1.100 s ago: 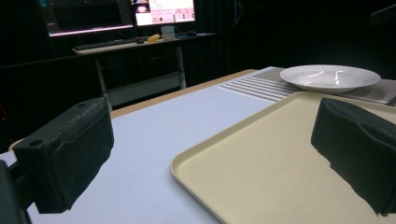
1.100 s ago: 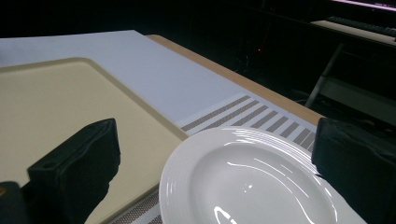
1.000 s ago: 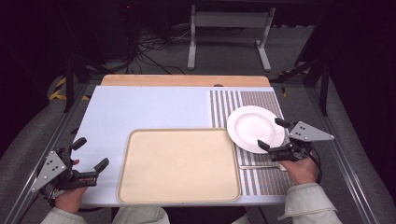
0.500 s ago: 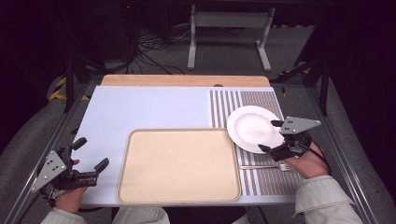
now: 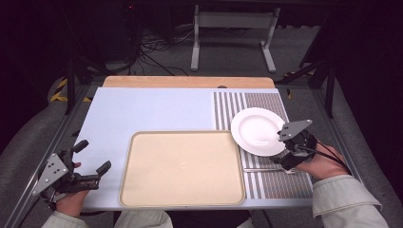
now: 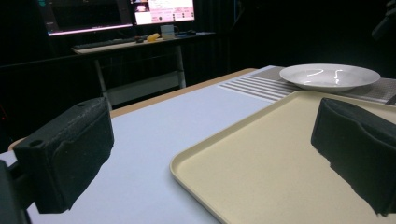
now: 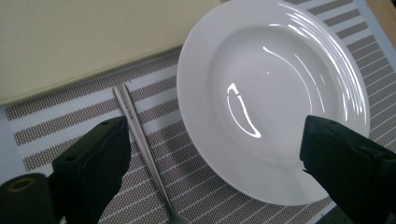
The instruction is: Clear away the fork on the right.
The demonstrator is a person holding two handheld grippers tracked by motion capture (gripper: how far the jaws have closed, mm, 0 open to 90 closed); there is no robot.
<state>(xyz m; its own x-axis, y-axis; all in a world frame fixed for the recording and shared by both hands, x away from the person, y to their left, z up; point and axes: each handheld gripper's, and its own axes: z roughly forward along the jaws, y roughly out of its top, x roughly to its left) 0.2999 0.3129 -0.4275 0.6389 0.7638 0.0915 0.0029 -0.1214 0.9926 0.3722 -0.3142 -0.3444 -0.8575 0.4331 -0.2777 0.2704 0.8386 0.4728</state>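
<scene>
A white plate rests on a striped placemat at the right of the table, and it also lies ahead in the left gripper view. A metal utensil lies on the mat just in front of it. My right gripper hovers at the plate's near right rim and points down at it. Its jaws stand wide but have just been closing a little, with the plate's rim and the utensil's handle below them and nothing pinched. My left gripper is open and holds nothing at the front left corner.
A large beige tray with nothing on it lies at the front middle, its left rim between my left jaws' line of sight. The pale blue tabletop stretches behind it to a wooden strip. Dark floor and a metal stand lie beyond.
My right gripper has tipped from lying level beside the plate to pointing down over its near right rim, and moved slightly back toward the person. The left gripper has stayed put.
</scene>
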